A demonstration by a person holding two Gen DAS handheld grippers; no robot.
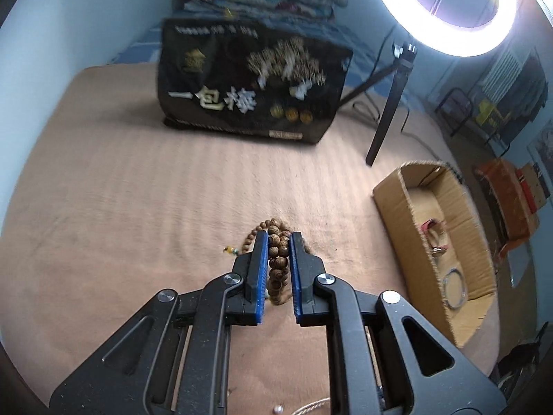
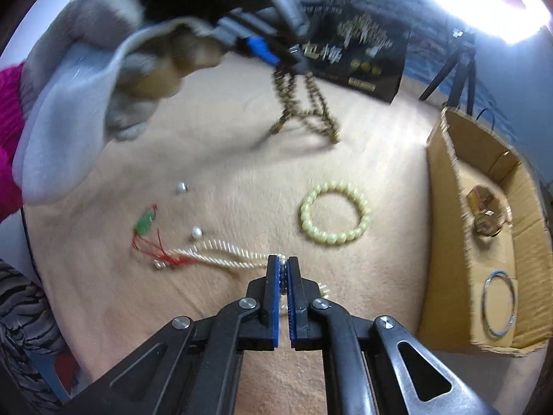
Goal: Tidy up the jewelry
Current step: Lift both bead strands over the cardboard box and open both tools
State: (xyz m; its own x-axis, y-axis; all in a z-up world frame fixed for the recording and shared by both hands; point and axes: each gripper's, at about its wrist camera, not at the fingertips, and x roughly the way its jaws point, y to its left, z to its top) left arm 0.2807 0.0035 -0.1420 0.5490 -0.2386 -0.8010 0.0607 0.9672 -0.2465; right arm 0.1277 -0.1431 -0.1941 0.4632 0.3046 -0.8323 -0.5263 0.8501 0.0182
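Left wrist view first: the left gripper (image 1: 278, 242) has its jaws pinched in on a wooden bead strand (image 1: 276, 257), with the brown beads stacked right between the blue pads. The rest of the strand bunches past the tips, plus a small yellow and green charm off to one side. I'd say the grip sits mid-strand so the loops hang evenly rather than sliding out one end. The surface looks like a bed with a tan blanket (image 1: 138, 207), not a table. The cardboard box (image 1: 394, 204) sits off to the right with a metal ring (image 1: 455, 288) already in it, so that's pretty clearly the drop-off spot, parked within easy reach.

Right wrist view: the right gripper (image 2: 284, 262) has its jaws almost fully together on something thin, looks like small beads where the pale twisted cord (image 2: 221, 250) ends, though it's too tiny to be sure. The pale green bead bracelet (image 2: 334, 215) lies loose on the blanket, between the gripper and the box. Two loose pearls (image 2: 196, 232) and a green pendant with red thread (image 2: 145, 224) sit to the left. Up top, a gloved hand (image 2: 86, 97) carries the other gripper, with the wooden strand dangling in blurry loops, just touching the blanket at the bottom.

Judging by all that, both pieces are probably headed for the box next.
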